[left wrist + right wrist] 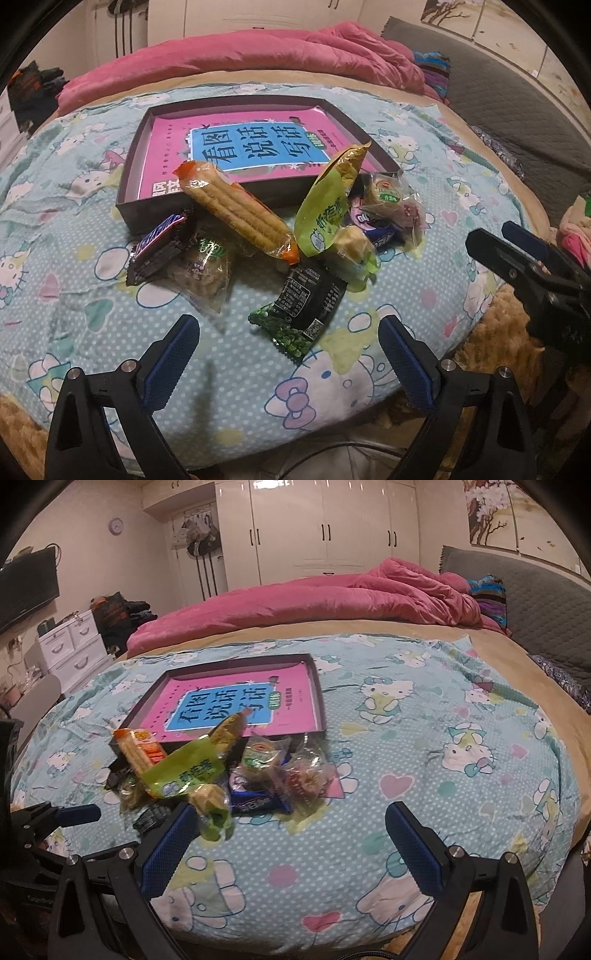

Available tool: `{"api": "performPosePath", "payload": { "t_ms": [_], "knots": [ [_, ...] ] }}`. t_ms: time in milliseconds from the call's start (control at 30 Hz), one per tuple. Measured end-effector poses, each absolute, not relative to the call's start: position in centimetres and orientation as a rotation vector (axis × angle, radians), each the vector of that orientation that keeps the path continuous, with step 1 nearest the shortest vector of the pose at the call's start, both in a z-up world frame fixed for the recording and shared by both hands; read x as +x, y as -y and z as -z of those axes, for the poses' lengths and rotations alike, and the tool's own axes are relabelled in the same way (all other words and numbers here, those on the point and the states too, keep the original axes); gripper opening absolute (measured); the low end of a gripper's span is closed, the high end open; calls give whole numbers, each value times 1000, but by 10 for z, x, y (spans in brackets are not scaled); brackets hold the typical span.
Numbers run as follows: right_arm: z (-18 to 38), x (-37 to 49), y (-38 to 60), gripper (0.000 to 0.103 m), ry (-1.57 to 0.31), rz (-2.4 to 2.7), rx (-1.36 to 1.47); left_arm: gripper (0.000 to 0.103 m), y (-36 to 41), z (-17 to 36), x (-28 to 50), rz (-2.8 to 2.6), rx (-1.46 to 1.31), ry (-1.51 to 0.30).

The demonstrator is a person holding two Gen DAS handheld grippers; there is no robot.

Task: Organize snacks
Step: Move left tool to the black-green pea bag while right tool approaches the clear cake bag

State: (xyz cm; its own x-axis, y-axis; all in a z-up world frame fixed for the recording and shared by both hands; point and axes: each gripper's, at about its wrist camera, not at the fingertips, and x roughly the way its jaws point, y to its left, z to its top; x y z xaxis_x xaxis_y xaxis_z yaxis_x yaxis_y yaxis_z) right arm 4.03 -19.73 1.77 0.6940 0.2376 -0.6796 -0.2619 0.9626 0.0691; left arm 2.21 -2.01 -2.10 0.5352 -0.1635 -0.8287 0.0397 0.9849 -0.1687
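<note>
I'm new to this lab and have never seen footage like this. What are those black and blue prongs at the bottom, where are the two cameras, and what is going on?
The prongs are hand-held grippers: a person carries one in each hand, each with a fisheye camera looking along its two fingers. One picture is from the left gripper, the other from the right gripper. Both stand open and hold nothing. On the cartoon-print bedsheet lies a pile of snacks: a long biscuit pack, a chocolate bar, a green pouch and a dark green packet. Behind them sits a shallow box with a pink book inside.
</note>
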Motion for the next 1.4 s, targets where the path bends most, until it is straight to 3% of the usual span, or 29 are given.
{"api": "performPosePath", "payload": {
  "t_ms": [133, 267, 600, 700, 1033, 1133, 1400],
  "knots": [
    [-13, 51, 201, 103, -766, -265, -37, 94, 23, 22, 25, 145, -119, -998],
    [-4, 61, 202, 103, -800, -274, -40, 74, 25, 25, 30, 172, -100, -1010],
    [7, 80, 209, 103, -833, -263, -47, 72, 39, 36, 42, 184, -16, -1029],
    [11, 88, 212, 103, -842, -253, -43, 65, 42, 40, 45, 180, 4, -1035],
    [30, 112, 201, 103, -883, -294, -108, 61, 37, 47, 52, 180, -20, -1052],
    [33, 118, 204, 95, -878, -285, -119, 61, 38, 48, 52, 183, -18, -1051],
    [38, 128, 213, 91, -891, -291, -88, 61, 38, 51, 52, 176, -16, -1062]
  ]
}}
